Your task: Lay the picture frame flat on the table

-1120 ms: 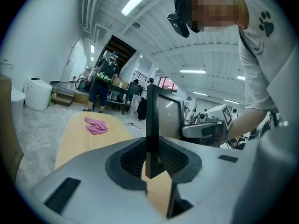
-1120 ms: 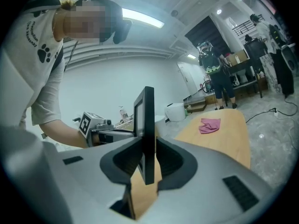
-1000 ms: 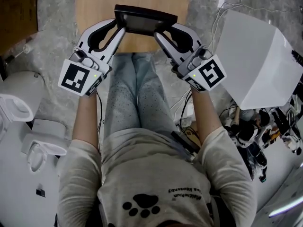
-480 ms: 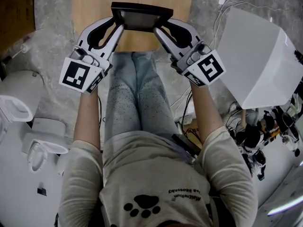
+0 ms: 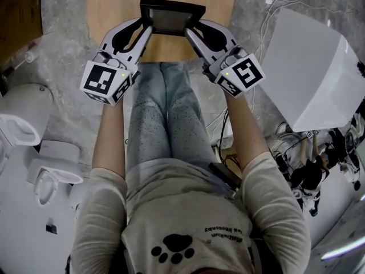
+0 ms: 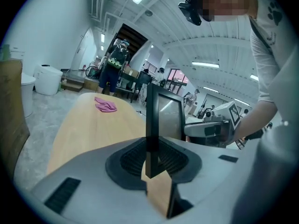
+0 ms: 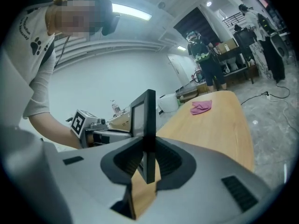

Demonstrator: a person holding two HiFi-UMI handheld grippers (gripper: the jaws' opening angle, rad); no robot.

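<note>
Item: picture frame (image 5: 172,19), black border, pale glazed centre. Location: over the near end of the desk (image 5: 114,4), held between both tongs, its glazed face turned up towards the head camera. Attitude: tilted, not flat. Whether its lower edge touches the desk cannot be told.

Item: left tongs (image 5: 147,28). Jaws part-closed and clamped on the frame's left side edge. In the left gripper view the dark border (image 6: 152,120) stands between the ribbed pads of the tongs (image 6: 152,162), with both pads pressing on it. Marker cube (image 5: 106,80) at the rear, by the person's left wrist.

Item: right tongs (image 5: 191,32). Jaws clamped in the same way on the frame's right side edge. In the right gripper view the border (image 7: 149,125) sits gripped between the pads of the tongs (image 7: 148,164). Marker cube (image 5: 240,73) at the rear.

Item: desk, light wood, narrow, rounded at the far end.

Item: pink cloth (image 6: 105,105), crumpled, lying on the desk towards its far end, well apart from the frame; also seen in the right gripper view (image 7: 202,107).

Item: person, seated, knees (image 5: 165,90) just below the desk's near edge, both forearms stretched forward.

Item: large white box (image 5: 308,73), on the floor to the person's right.
</note>
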